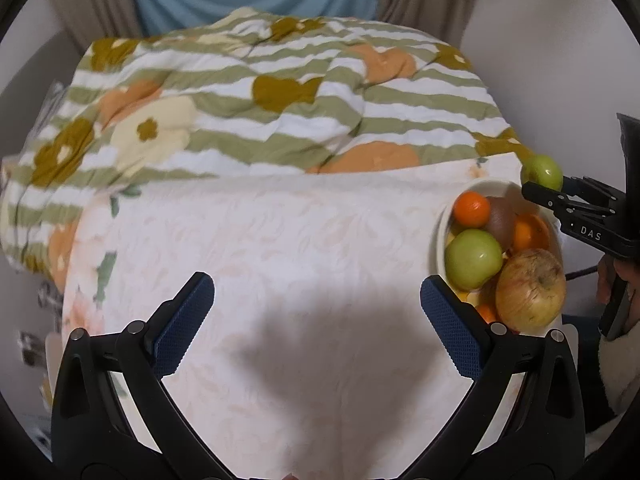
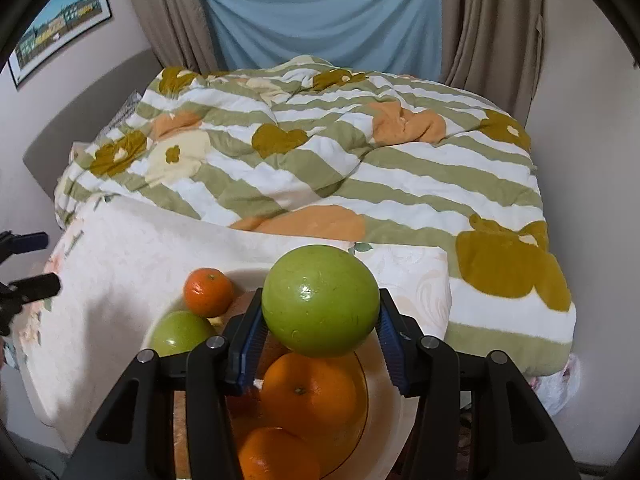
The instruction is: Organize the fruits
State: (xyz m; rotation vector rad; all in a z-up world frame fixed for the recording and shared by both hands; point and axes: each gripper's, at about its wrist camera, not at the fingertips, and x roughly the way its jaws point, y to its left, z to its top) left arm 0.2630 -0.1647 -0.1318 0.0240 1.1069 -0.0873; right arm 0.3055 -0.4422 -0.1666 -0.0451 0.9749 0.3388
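Between the pads of the right tool (image 2: 320, 332), a green apple (image 2: 320, 300) is clamped just above the bowl (image 2: 394, 408); the step is a transfer, whether into or out of the bowl cannot be told. Below the tool lie oranges (image 2: 310, 394), a second apple (image 2: 182, 332) and a mandarin (image 2: 208, 292). Left tool (image 1: 318, 320): wide open, empty, over the bed sheet (image 1: 280, 232), left of the bowl. Next move needs a clear spot; piled fruit may roll

left gripper (image 1: 317, 322) fingers spread wide; right gripper (image 2: 320, 334) clamped.
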